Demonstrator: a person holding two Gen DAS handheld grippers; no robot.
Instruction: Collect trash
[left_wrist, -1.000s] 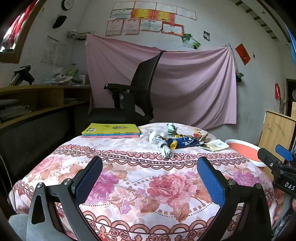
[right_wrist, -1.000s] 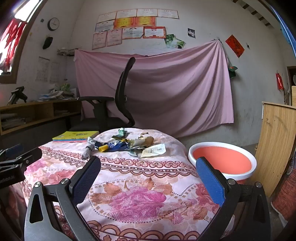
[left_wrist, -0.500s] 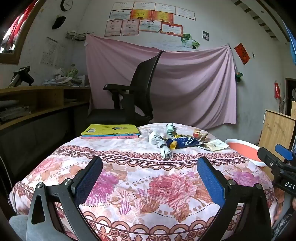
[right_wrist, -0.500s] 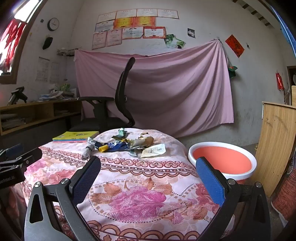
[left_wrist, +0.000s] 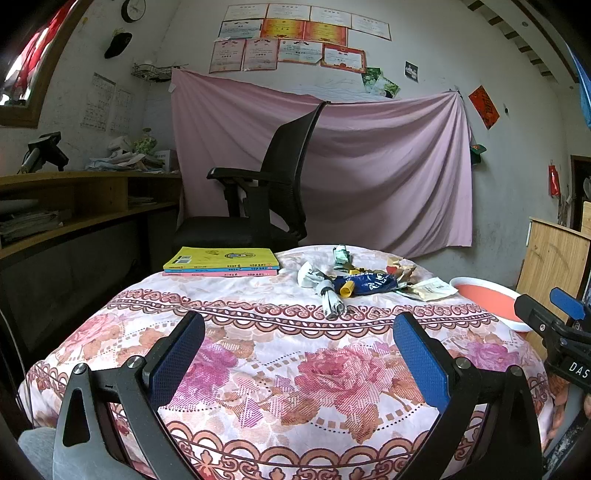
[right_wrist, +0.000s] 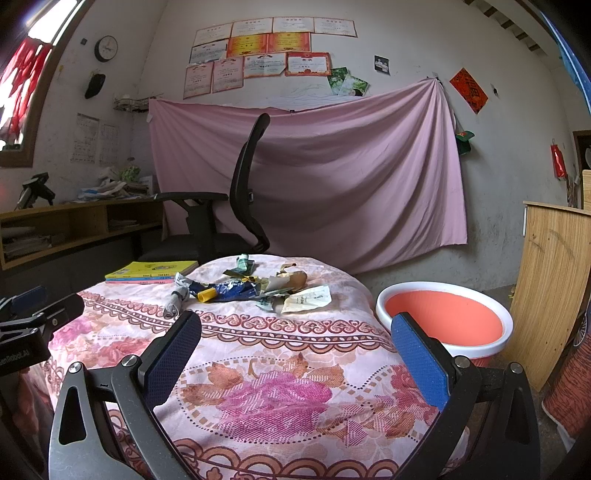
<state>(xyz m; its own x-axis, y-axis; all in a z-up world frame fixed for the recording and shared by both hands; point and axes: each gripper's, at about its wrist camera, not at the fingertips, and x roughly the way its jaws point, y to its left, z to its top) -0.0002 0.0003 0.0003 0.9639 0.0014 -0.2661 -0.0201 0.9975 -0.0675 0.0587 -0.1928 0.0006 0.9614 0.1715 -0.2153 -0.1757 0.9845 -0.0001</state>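
Observation:
A pile of trash lies at the far side of the floral-cloth table (left_wrist: 280, 354): a blue wrapper (left_wrist: 369, 283) with a yellow cap, a crumpled white paper roll (left_wrist: 330, 299), a green wrapper (left_wrist: 341, 254) and a cream packet (left_wrist: 430, 288). The right wrist view shows the same blue wrapper (right_wrist: 229, 288) and cream packet (right_wrist: 308, 297). An orange basin with a white rim (right_wrist: 443, 317) stands right of the table. My left gripper (left_wrist: 299, 354) and right gripper (right_wrist: 295, 354) are both open and empty, near the table's front edge, well short of the trash.
A stack of books with a yellow cover (left_wrist: 221, 261) lies at the table's far left. A black office chair (left_wrist: 266, 199) stands behind the table. Wooden shelves (left_wrist: 66, 206) run along the left wall. A wooden board (right_wrist: 550, 280) leans at the right.

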